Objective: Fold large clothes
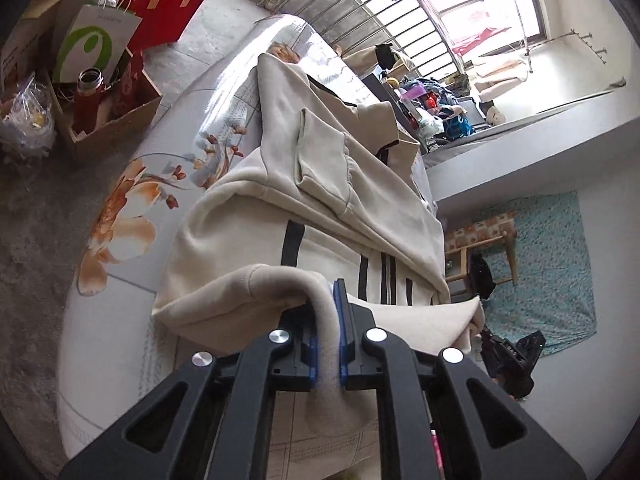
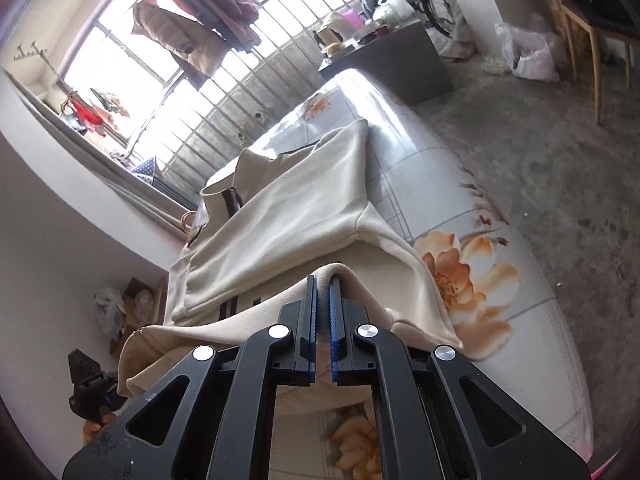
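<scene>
A large cream sweatshirt with black stripes lies partly folded on a bed with a floral sheet. My left gripper is shut on a thick fold of its near edge, and the cloth bulges out between the blue pads. The right gripper shows at the right, beside the same lifted edge. In the right wrist view the sweatshirt stretches away over the bed. My right gripper is shut, with the hem pinched at its tips and draped over them. The left gripper is low on the left.
Beside the bed stand a red paper bag, a white and green bag and a cardboard box with a red bottle. A cluttered dark cabinet stands at the bed's far end. A wooden chair stands on the concrete floor.
</scene>
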A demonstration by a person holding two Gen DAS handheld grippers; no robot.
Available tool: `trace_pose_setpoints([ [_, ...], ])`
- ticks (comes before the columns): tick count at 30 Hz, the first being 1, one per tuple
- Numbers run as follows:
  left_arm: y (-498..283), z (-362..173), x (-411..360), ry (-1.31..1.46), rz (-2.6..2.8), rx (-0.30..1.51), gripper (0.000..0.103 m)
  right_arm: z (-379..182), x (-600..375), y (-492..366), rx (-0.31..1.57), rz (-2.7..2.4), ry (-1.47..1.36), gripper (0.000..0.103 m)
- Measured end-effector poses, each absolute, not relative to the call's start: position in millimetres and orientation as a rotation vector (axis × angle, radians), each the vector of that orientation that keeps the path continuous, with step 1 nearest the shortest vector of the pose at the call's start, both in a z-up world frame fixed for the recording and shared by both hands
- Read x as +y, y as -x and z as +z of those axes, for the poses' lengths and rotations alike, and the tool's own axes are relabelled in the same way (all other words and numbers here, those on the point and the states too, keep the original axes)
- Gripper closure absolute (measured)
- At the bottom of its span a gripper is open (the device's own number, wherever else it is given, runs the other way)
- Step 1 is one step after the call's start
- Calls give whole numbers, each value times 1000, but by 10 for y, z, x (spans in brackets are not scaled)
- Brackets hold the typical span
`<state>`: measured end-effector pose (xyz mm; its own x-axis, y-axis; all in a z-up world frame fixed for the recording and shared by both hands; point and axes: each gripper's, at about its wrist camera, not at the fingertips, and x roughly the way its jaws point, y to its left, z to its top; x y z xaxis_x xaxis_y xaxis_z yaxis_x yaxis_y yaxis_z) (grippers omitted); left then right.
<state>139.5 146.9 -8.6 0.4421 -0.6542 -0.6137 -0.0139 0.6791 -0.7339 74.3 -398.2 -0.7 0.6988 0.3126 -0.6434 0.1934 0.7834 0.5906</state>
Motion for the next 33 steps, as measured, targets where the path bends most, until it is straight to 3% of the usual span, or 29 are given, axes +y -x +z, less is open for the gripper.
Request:
trace_pose_setpoints([
  [3,-1510,-204,1552,830,-459,1061,84,-200,-4084,-917,832,45,-767,86],
  [4,-1522,-228,1596,857,-462,1054,79,-220,-4106,-914,829,26,-775,68],
  [5,-1514,-236,1649,879,-462,1035,74,-232,-4137,-891,819,-3,-777,59],
  [7,-1477,-211,1811,911,-449,980,67,-224,-4176,-813,803,-26,-784,58],
  [10,-1394,-169,2003,921,-435,913,67,-209,-4178,-674,810,-42,-770,52],
  [17,-1096,-187,1862,684,-399,994,65,-281,-3995,-380,922,-79,-721,40],
  [20,-975,-224,1773,633,-389,995,55,-317,-3969,-305,950,-107,-693,40],
  [33,-945,-446,1747,730,-286,973,55,-472,-3989,-452,918,-123,-727,39],
])
